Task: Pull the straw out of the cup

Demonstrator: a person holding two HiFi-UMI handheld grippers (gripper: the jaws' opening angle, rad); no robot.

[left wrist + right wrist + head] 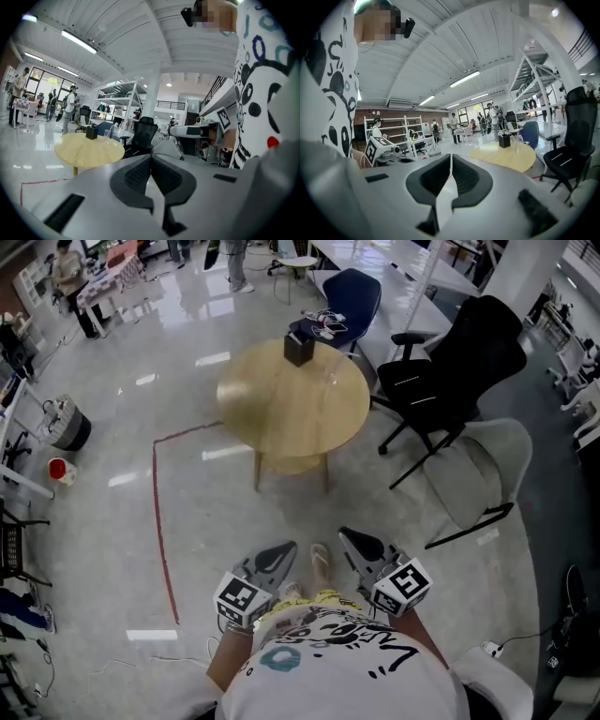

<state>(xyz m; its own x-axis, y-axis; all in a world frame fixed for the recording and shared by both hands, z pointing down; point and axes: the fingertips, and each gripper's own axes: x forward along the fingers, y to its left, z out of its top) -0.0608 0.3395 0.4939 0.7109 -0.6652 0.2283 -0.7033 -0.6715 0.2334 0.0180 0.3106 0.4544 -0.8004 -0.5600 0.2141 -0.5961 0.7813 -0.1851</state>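
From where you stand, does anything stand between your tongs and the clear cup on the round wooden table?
Nothing visible does. Only glossy grey floor and the round wooden table lie between the left tongs, the right tongs and the clear cup. The small black box stands beside the cup, not in front.

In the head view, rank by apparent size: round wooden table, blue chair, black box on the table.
Largest: round wooden table
Then: blue chair
Smallest: black box
No close calls.
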